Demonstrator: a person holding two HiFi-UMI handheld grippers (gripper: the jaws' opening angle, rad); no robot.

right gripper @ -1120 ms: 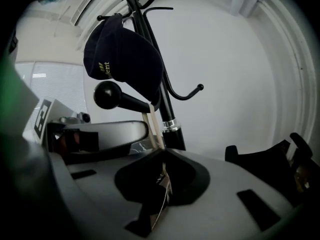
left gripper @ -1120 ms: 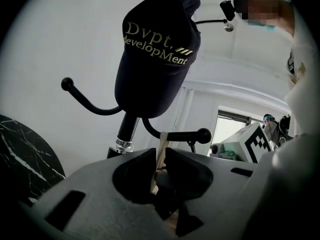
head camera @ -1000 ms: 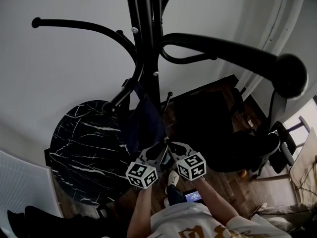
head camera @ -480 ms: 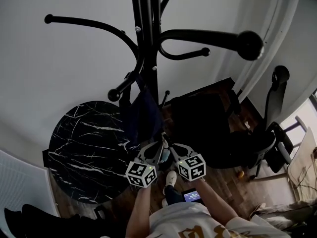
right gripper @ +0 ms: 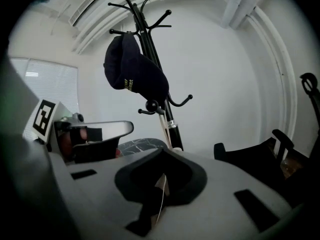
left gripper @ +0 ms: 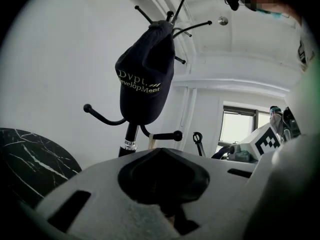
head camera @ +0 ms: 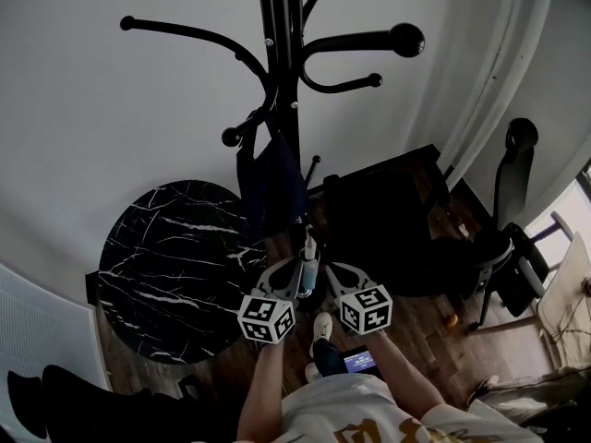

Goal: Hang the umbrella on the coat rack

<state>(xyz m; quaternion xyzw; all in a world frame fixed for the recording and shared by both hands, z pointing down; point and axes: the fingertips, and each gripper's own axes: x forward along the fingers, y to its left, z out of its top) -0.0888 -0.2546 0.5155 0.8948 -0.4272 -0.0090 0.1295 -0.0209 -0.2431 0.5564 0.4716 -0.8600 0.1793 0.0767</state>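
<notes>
A black coat rack [head camera: 282, 63] stands against the white wall. The navy umbrella [head camera: 268, 187] hangs folded from a lower hook [head camera: 233, 137], its printed canopy loose. The left gripper view shows the umbrella [left gripper: 145, 84] overhead, and so does the right gripper view [right gripper: 137, 74], with a black shaft and a pale strip running down toward the jaws. My left gripper [head camera: 297, 270] and right gripper [head camera: 321, 270] meet at the umbrella's pale lower end [head camera: 310, 247]. Both sets of jaws are closed, and a thin pale strip [right gripper: 160, 194] shows between the right ones.
A round black marble table [head camera: 175, 266] sits left of the rack. A black armchair [head camera: 388, 229] stands to the right, with an office chair [head camera: 512, 201] beyond it. A white radiator [head camera: 37, 358] is at lower left. A small lit screen [head camera: 358, 363] lies by the person's feet.
The head view has pulled back, so the rack's hooks look smaller and higher. Both grippers stay together at the umbrella's lower end, shifted slightly right. The pale end now shows between them.
</notes>
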